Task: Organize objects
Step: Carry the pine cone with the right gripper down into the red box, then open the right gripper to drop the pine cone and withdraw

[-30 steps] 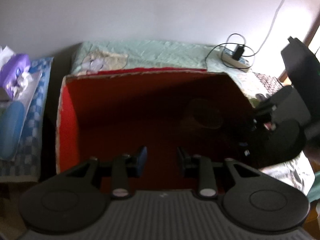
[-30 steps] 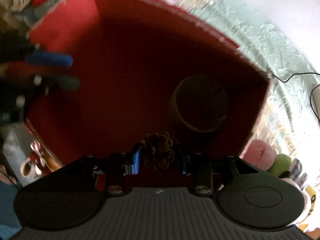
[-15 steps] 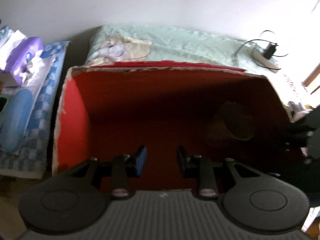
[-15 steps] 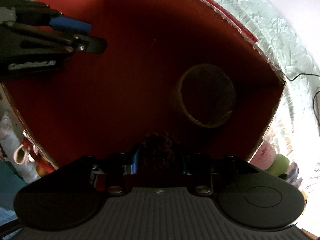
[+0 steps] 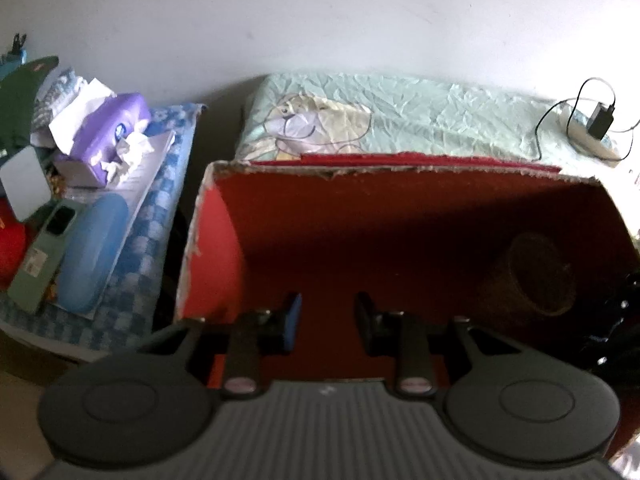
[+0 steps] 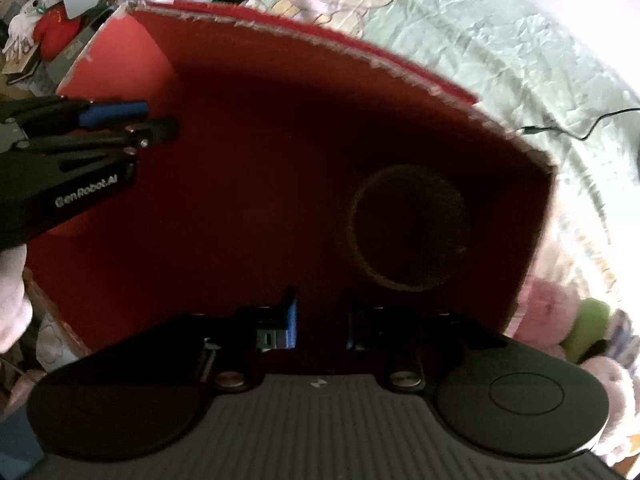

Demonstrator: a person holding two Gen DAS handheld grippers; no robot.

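A red open box point(image 5: 212, 248) stands on a pale green sheet; it also shows in the right wrist view point(image 6: 120, 60). A brown woven cup point(image 5: 532, 276) lies on its side inside at the right, its mouth seen in the right wrist view point(image 6: 408, 232). My left gripper point(image 5: 328, 316) is open and empty over the box's near edge; it also shows in the right wrist view point(image 6: 132, 120). My right gripper point(image 6: 320, 320) is open and empty above the box floor. The pine cone is out of sight.
Left of the box lie a purple tissue pack point(image 5: 108, 136), a blue case point(image 5: 96, 252) and a green phone point(image 5: 40, 260) on a checked cloth. A power strip with charger point(image 5: 592, 132) sits at far right. Plush toys point(image 6: 560, 320) lie beside the box's right wall.
My right gripper has opened and the pine cone it held is gone from between its fingers. The left gripper has swung left, staying open over the box.
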